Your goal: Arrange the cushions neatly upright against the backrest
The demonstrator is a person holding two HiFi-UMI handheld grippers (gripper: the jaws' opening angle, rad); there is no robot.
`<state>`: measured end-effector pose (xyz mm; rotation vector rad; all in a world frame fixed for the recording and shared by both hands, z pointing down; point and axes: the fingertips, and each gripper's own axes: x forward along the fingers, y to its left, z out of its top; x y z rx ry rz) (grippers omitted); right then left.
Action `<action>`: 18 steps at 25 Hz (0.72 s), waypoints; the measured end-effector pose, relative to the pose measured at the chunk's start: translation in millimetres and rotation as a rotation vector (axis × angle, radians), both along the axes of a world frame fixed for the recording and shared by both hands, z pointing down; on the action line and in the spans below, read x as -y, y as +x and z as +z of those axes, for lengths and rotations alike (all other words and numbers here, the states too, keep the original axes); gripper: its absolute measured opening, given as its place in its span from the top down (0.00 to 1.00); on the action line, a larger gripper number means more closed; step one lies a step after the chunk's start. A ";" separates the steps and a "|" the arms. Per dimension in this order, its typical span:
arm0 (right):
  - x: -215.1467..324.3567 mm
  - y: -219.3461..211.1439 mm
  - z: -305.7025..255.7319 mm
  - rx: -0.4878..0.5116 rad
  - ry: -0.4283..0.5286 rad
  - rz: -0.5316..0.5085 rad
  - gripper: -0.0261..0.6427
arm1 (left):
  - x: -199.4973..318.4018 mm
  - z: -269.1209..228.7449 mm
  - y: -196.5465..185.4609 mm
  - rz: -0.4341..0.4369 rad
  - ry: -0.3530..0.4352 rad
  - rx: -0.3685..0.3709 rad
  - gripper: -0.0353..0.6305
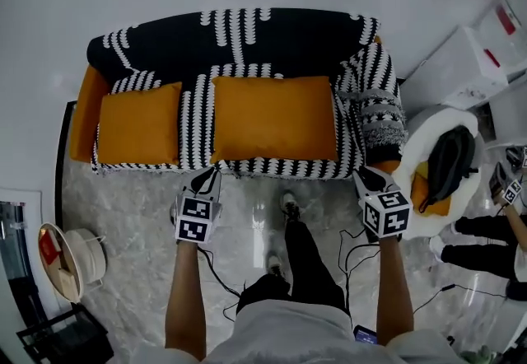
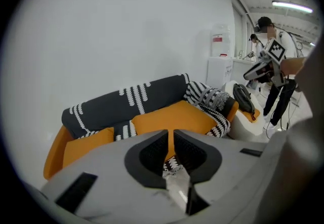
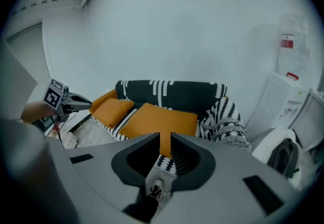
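You stood facing the sofa (image 1: pixel 196 107) with both hands low at its front edge, a stance that read as the setup before a reach, since neither cushion had yet been stood against the backrest (image 1: pixel 280 41). The large orange cushion (image 1: pixel 274 117) lay flat on the seat from the middle toward your right. The small orange cushion (image 1: pixel 138 123) lay flat at the left end, with a strip of the black-and-white cover showing between them. A patterned throw (image 1: pixel 379 107) was heaped over the sofa's right arm, just beside the big cushion's edge. Your left gripper (image 1: pixel 207 175) pointed at the gap between the two cushions and your right gripper (image 1: pixel 365 178) at the seat's right corner. That spacing looked suited to taking the big cushion from both sides. The head view gave you the plan layout but not the jaws. The left gripper view showed that gripper's jaws parted by only a thin slit with nothing in it (image 2: pixel 170 136), the cushions well ahead. The right gripper view showed a slightly wider slot, also empty (image 3: pixel 164 143), with only the sofa's front edge, floor and your shoe (image 3: pixel 154 191) visible through it. From the low gripper views you could see how tall the backrest rose behind the seat, which the head view flattened. The left gripper view alone caught another person (image 2: pixel 287 45) standing to the right, beyond the black backpack (image 2: pixel 243 97).
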<state>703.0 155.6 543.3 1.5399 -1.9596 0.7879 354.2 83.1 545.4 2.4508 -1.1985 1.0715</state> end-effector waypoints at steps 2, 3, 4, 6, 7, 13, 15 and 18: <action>10.3 9.8 28.0 -0.008 -0.044 0.002 0.88 | 11.4 24.4 1.7 -0.017 -0.042 -0.001 0.85; 15.8 14.0 41.4 -0.018 -0.062 0.001 0.88 | 17.3 37.1 1.0 -0.025 -0.064 0.001 0.84; 21.6 17.7 54.4 -0.030 -0.079 -0.001 0.88 | 23.5 49.8 -0.7 -0.030 -0.087 0.007 0.82; 31.5 21.7 79.3 -0.049 -0.113 -0.008 0.88 | 34.5 73.3 -7.6 -0.034 -0.125 0.029 0.80; 35.5 21.6 91.0 -0.053 -0.130 -0.011 0.88 | 38.8 84.4 -12.9 -0.037 -0.142 0.038 0.80; 68.3 17.2 168.1 -0.074 -0.204 -0.028 0.87 | 69.0 160.1 -49.3 -0.084 -0.214 0.095 0.79; 75.2 20.1 197.6 -0.080 -0.224 -0.030 0.86 | 76.6 184.5 -54.9 -0.100 -0.221 0.114 0.78; 82.4 27.9 238.7 -0.102 -0.247 -0.033 0.85 | 87.4 215.9 -55.8 -0.096 -0.202 0.132 0.78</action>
